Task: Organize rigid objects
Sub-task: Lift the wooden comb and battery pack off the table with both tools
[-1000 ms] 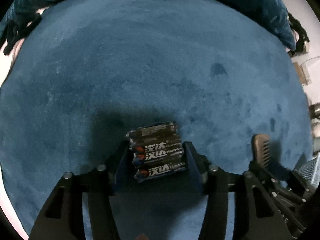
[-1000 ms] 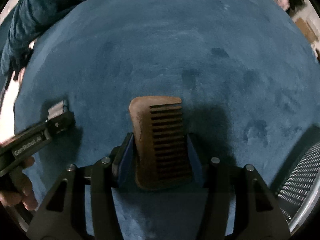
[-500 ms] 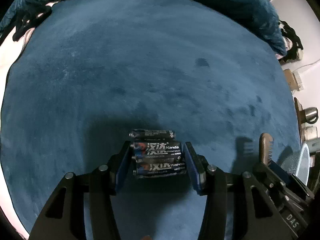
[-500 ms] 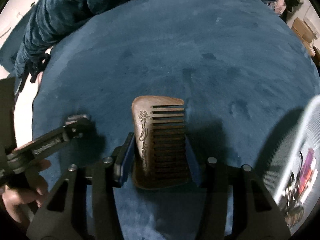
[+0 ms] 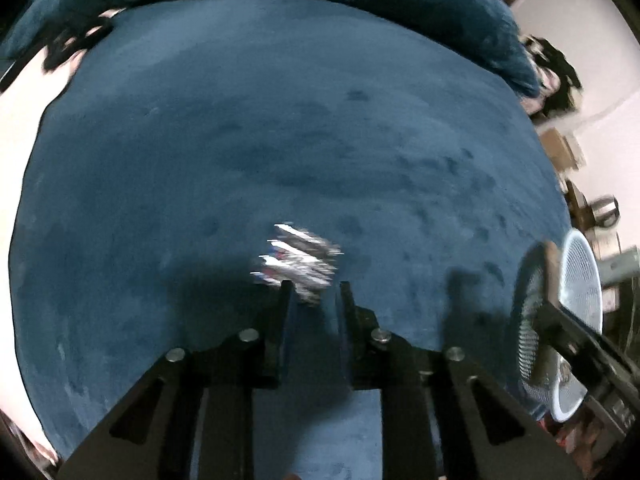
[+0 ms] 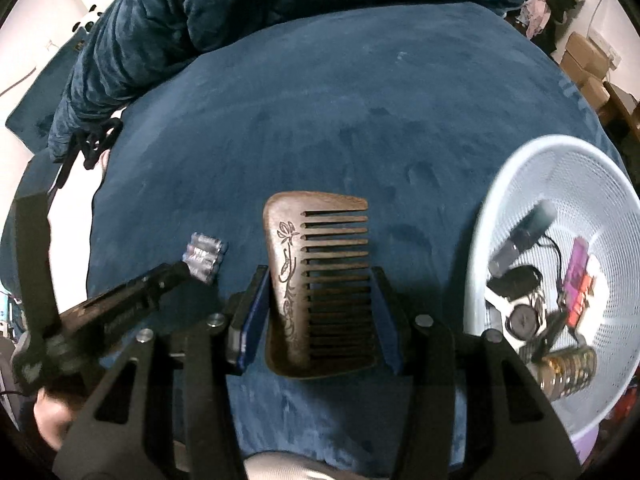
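A wooden comb [image 6: 316, 276] with a carved flower stands between the pads of my right gripper [image 6: 319, 270], which is shut on its two sides above the blue cover. A shrink-wrapped battery pack [image 5: 298, 260] sits tilted and blurred at the very tips of my left gripper [image 5: 314, 286]. The left jaws are closing, and only the pack's near corner lies between the fingertips [image 5: 285, 292]. In the right wrist view the battery pack [image 6: 204, 256] shows at the tip of the left gripper, left of the comb. A pale mesh basket [image 6: 480, 248] lies to the right.
The basket holds several small items, among them a dark tube [image 6: 524, 236] and a purple piece [image 6: 578, 264]. A crumpled blue duvet [image 6: 200, 12] lies at the far side. Cardboard boxes [image 6: 588, 60] stand beyond the right edge. A hand [image 6: 52, 412] holds the left gripper.
Both grippers have risen and moved right toward the basket. The left jaws have narrowed, and the battery pack has shifted out to their tips and tilted. The comb stays gripped.
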A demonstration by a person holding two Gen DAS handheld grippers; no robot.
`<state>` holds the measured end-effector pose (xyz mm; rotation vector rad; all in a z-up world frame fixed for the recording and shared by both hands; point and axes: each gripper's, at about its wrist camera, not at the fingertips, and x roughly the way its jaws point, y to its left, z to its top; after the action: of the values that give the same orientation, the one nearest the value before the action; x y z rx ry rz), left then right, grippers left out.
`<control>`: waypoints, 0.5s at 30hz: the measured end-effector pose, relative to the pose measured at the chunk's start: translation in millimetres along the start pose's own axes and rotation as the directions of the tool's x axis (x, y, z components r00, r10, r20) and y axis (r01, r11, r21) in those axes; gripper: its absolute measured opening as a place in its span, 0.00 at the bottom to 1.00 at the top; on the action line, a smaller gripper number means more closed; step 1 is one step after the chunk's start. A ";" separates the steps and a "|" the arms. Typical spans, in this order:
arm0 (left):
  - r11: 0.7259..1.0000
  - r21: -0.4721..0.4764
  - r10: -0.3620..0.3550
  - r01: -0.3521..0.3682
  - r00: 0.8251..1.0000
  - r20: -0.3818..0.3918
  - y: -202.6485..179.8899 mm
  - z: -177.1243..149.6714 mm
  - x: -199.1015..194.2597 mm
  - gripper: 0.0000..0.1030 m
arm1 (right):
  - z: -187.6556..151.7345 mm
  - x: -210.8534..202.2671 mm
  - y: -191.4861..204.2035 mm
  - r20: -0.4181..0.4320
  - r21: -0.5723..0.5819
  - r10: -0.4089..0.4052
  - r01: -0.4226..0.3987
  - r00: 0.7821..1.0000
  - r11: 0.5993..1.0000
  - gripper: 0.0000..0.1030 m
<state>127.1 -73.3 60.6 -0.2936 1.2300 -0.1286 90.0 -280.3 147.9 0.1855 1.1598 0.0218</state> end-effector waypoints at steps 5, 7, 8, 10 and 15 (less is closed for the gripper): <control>0.996 -0.069 -0.053 0.053 0.999 0.009 18.9 7.2 2.4 0.74 | -3.6 -3.3 -6.1 0.003 0.019 0.017 -0.017 1.000 1.000 0.48; 0.998 -0.051 -0.039 0.039 0.999 0.002 15.2 10.7 7.6 0.74 | -4.0 -0.6 -8.6 -0.001 0.027 0.026 -0.026 1.000 0.999 0.48; 1.000 -0.020 -0.012 0.011 1.000 -0.018 9.1 12.9 15.2 0.75 | -4.3 1.4 -9.1 -0.004 0.027 0.027 -0.027 1.000 0.999 0.48; 0.997 0.072 0.043 -0.039 0.997 -0.059 -2.1 12.0 27.8 0.75 | -4.5 5.6 -10.4 -0.014 0.029 0.032 -0.032 0.999 0.999 0.48; 0.959 0.245 0.168 -0.142 0.982 -0.090 -26.4 11.1 62.2 0.74 | -2.9 16.3 -11.2 -0.033 0.036 0.046 -0.044 0.998 0.998 0.48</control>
<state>159.9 -112.7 15.1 0.0200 1.3280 -0.1566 93.0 -289.1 130.2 0.2434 1.1901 0.0442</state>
